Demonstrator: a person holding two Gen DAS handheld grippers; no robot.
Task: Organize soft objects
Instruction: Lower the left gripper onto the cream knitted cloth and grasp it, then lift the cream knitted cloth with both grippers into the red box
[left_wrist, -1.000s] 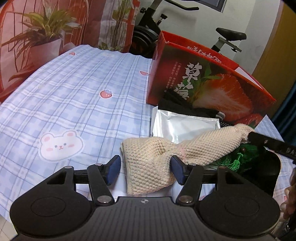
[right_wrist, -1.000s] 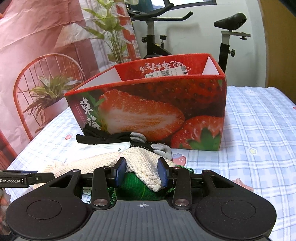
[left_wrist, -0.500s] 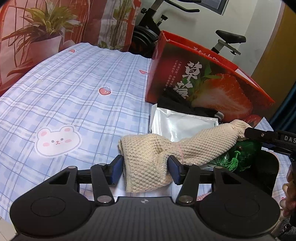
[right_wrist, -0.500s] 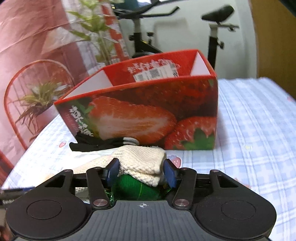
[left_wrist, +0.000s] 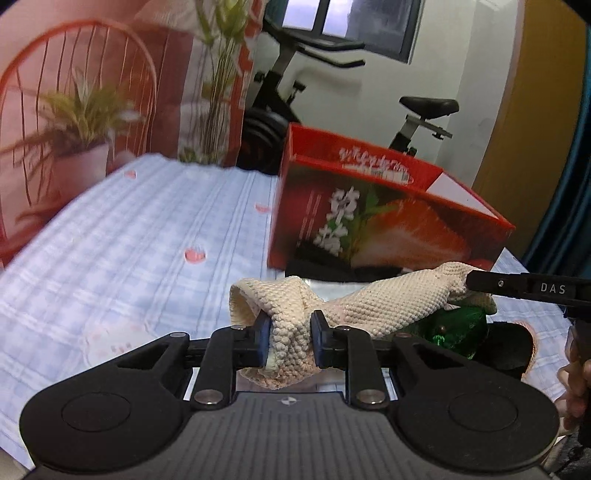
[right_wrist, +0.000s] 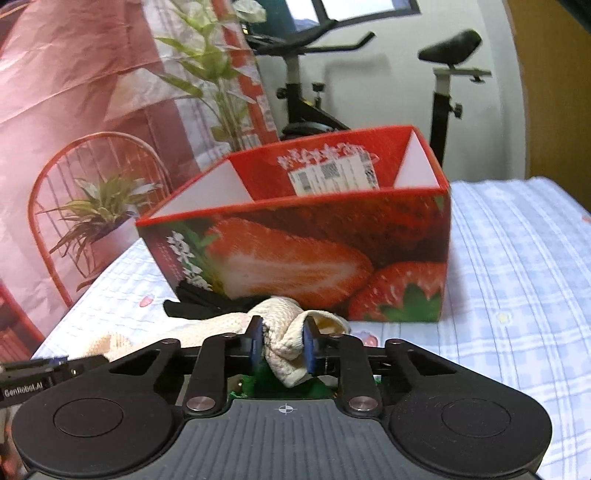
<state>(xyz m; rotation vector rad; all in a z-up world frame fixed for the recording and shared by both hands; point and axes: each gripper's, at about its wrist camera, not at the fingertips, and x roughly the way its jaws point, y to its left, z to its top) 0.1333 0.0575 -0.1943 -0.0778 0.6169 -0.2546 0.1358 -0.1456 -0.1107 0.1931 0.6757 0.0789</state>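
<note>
Cream knit cloth (left_wrist: 388, 302) strung before strawberry box (right_wrist: 295, 254); left gripper (left_wrist: 290, 338) and right gripper (right_wrist: 280, 345) just closed, pinching opposite ends. Soft, light, saggy; best gripped at bunched ends.

The knitted cloth (left_wrist: 388, 301) stretches between the two grippers, one end pinched in the left gripper (left_wrist: 290, 338), the other in the right gripper (right_wrist: 281, 345). Under its right end sits the bundle (left_wrist: 456, 328). Behind them stands the box (right_wrist: 332, 258) on the bedsheet (left_wrist: 129, 236), the glove (right_wrist: 192, 308) at its foot.
</note>
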